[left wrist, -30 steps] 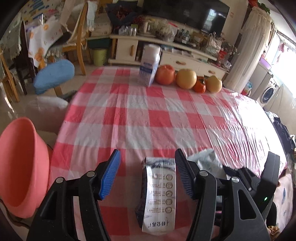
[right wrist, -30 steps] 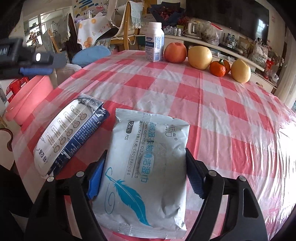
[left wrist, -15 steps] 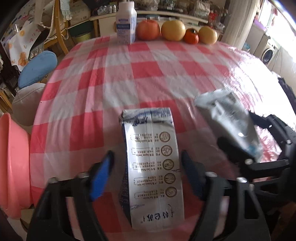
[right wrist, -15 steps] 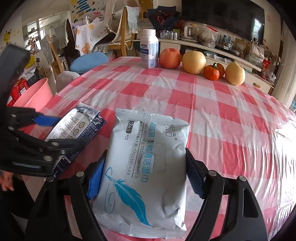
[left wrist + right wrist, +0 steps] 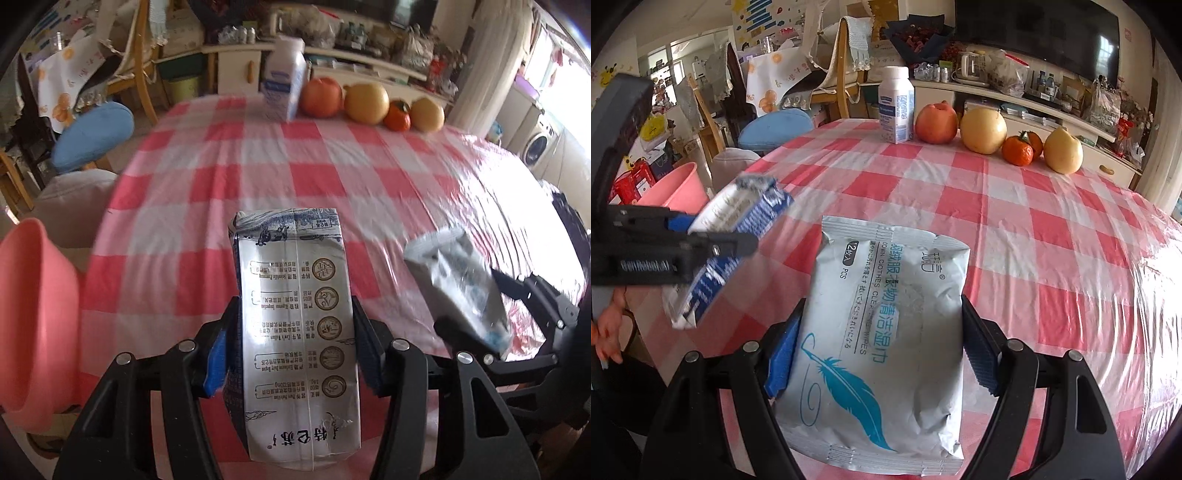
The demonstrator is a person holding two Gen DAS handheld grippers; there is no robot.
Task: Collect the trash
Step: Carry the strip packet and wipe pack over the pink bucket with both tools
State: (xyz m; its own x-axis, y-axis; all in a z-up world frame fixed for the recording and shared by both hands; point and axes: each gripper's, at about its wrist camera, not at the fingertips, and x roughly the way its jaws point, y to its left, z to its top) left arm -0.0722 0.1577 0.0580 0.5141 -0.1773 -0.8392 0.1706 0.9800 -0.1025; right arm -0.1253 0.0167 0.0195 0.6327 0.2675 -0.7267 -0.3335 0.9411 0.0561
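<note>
Your left hand-held gripper has just been closing on the milk carton; its blue pads now press the carton's two long sides. From the right wrist view the carton is tilted and appears lifted off the table, near the table's left edge, though blur keeps you from judging contact for certain. Your right hand-held gripper clamps the wipes pack across its width, pads against both edges. The pack's far end looks to be over the checked cloth; whether it rests on the cloth cannot be told. In the left wrist view the pack is blurred, to the right of the carton. A pink bin stands just off the table's left edge, below the carton's side. At the far edge stand a white bottle and a row of fruit, well apart from both items. Part of your hand shows at the lower left.
</note>
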